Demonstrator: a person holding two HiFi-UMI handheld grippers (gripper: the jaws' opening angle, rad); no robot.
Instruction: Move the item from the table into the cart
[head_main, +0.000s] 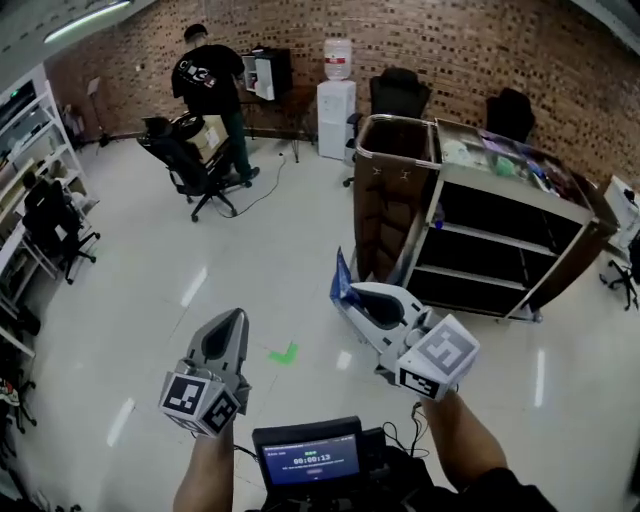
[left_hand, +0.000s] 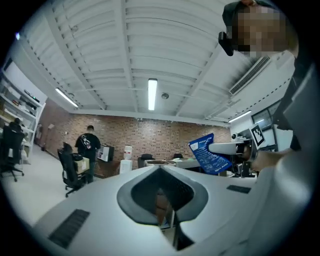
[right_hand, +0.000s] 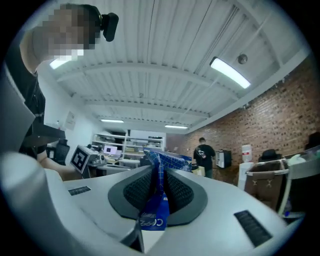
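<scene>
1. While the right claw (right_hand: 159, 172) pinches a blue packet (right_hand: 166, 158), the packet stands upright between the pads, its printed lower end hanging toward the camera
2. From the head view, the packet is in the air over the white floor (head_main: 250, 260), near the brown end of the cart (head_main: 505, 185) and not inside it
3. The left claw (left_hand: 161, 175) is pressed together with nothing in it
4. Far back, a person in black (head_main: 208, 80) stands beside an office chair (head_main: 190, 160)
</scene>
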